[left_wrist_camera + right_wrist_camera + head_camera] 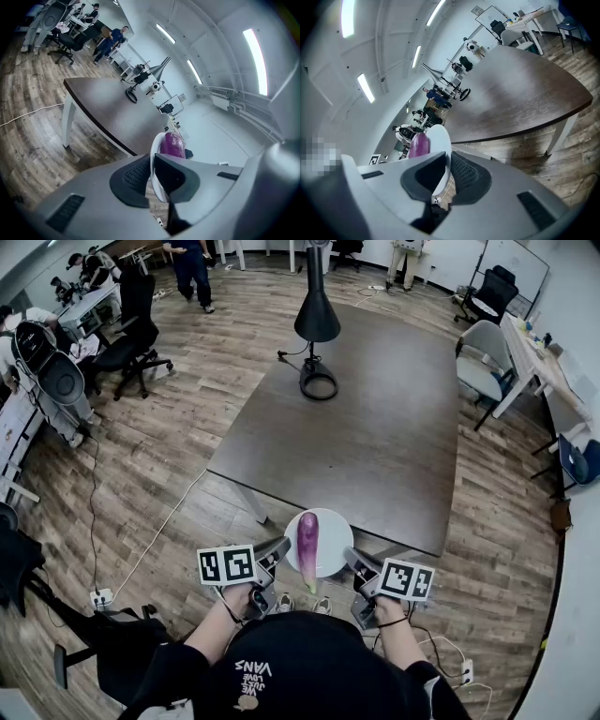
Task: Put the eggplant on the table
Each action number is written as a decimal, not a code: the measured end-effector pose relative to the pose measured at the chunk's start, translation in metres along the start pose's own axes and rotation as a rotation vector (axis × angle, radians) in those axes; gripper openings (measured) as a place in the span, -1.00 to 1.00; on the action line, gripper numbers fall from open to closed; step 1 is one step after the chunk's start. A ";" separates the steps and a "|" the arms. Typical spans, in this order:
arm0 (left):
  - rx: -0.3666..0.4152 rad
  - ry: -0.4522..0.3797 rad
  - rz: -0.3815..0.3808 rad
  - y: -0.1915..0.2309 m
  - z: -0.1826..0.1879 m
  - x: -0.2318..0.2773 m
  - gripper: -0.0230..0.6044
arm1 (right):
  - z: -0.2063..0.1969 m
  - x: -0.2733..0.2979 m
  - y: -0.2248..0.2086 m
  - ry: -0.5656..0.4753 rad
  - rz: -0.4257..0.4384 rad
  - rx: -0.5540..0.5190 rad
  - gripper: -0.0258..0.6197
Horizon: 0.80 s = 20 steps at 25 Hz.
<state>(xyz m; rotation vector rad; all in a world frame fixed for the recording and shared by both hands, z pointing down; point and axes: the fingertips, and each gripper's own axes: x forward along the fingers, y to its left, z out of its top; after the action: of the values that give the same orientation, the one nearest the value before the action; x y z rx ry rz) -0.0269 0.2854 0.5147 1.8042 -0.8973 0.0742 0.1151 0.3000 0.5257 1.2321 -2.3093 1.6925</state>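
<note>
Just short of the table (375,427) edge, over floor: left gripper (279,548) and right gripper (352,557) each clamped on plate (334,523) rim, eggplant (307,540) lying on plate.

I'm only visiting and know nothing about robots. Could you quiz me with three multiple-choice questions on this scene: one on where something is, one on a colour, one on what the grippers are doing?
1. Where does the eggplant lie?
A in a bowl
B in a basket
C on a plate

2. What colour is the eggplant?
A purple
B green
C yellow

3. What are the left gripper and right gripper doing?
A both hang open and empty
B each is clamped on the plate's rim
C only the left grips the plate

Answers:
1 C: it lies lengthwise across the white plate.
2 A: its skin shows purple in all three views.
3 B: each gripper view shows the rim pinched between the jaws.
</note>
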 end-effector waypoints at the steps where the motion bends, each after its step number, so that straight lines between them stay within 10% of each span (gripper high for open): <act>1: 0.000 -0.001 0.001 0.000 0.000 0.000 -0.80 | 0.000 0.000 0.000 0.000 0.000 0.000 -0.80; 20: -0.017 -0.021 0.006 0.000 0.001 0.002 -0.80 | 0.007 0.002 -0.001 0.003 0.016 0.004 -0.80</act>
<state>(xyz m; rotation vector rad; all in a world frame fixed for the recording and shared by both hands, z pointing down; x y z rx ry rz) -0.0258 0.2834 0.5148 1.7896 -0.9153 0.0513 0.1170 0.2931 0.5245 1.2142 -2.3217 1.7033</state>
